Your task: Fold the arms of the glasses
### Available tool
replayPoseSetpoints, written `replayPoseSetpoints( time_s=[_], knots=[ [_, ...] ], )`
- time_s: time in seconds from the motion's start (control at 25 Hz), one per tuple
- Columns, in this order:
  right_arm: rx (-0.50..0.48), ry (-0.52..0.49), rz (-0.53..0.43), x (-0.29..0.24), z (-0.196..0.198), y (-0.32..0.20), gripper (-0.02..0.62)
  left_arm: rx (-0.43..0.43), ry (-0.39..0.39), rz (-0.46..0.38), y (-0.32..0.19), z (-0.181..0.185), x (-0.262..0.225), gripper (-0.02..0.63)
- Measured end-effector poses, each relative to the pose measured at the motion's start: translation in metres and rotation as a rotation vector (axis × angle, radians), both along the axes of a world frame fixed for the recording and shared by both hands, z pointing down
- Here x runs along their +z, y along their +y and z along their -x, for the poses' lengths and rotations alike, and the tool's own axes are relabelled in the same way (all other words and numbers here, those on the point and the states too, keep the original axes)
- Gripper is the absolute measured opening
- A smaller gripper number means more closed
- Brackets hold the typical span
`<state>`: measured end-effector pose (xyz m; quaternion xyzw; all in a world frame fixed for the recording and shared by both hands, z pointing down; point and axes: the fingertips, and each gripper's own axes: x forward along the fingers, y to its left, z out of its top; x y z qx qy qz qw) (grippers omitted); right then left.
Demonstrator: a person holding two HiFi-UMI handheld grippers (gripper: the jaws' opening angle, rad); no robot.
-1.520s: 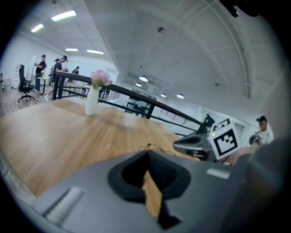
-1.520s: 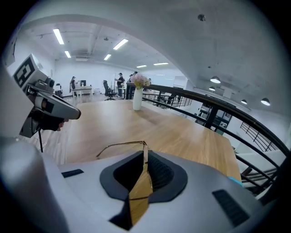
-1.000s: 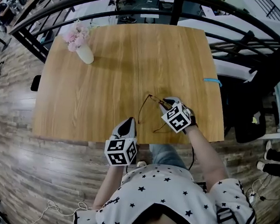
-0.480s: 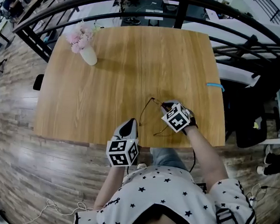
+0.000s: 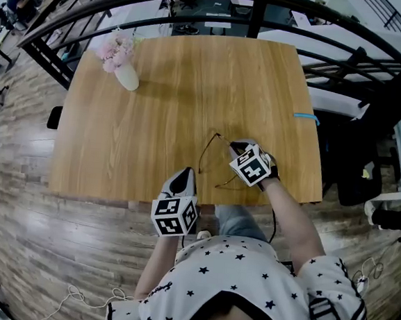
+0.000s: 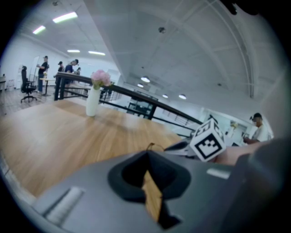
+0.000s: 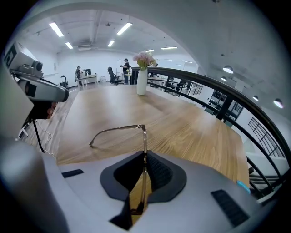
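Little has changed in the last second. My right claw [image 7: 143,169] stays pinched on the front of the glasses [image 7: 119,129], which sit low over the table [image 5: 179,84] near its front edge, and the arm I can see still juts out open to the left. My left claw [image 5: 183,179] waits shut and empty at the table's edge. So nothing is folded yet, I judge; the left claw must come across and nudge that arm in.

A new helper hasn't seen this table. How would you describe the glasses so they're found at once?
On the wooden table, go to the near edge, diagonally opposite the flower vase. The right gripper is shut on the glasses there: a thin wire frame with one arm swung open.
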<state>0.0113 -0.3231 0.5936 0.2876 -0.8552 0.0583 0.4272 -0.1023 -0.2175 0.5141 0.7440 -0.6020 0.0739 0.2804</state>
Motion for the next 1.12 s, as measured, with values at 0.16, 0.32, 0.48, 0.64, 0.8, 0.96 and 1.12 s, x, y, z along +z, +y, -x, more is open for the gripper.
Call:
replayPoseSetpoints(
  time_s=[0.16, 0.32, 0.48, 0.64, 0.8, 0.96, 1.12],
  knots=[
    [0.020, -0.004, -0.027, -0.012, 0.001, 0.006, 0.031, 0.010, 0.001, -0.004, 0.007, -0.001, -0.003, 0.009],
    [0.040, -0.009, -0.044, -0.023, -0.002, 0.016, 0.031, 0.015, 0.000, -0.012, 0.015, -0.003, -0.007, 0.009],
    [0.060, -0.031, -0.058, -0.032, -0.003, 0.026, 0.031, 0.016, -0.008, -0.018, 0.024, -0.003, -0.010, 0.009],
    [0.076, -0.052, -0.083, -0.043, -0.004, 0.038, 0.031, 0.017, -0.024, -0.021, 0.037, 0.000, -0.008, 0.009],
    [0.090, -0.079, -0.104, -0.056, -0.004, 0.053, 0.031, 0.015, -0.036, -0.016, 0.051, 0.003, -0.004, 0.009],
    [0.098, -0.110, -0.126, -0.069, -0.003, 0.069, 0.031, 0.020, -0.053, -0.013, 0.066, 0.004, -0.002, 0.009],
    [0.112, -0.132, -0.144, -0.079, -0.004, 0.083, 0.031, 0.033, -0.058, -0.020, 0.078, 0.004, 0.001, 0.009]
  ],
)
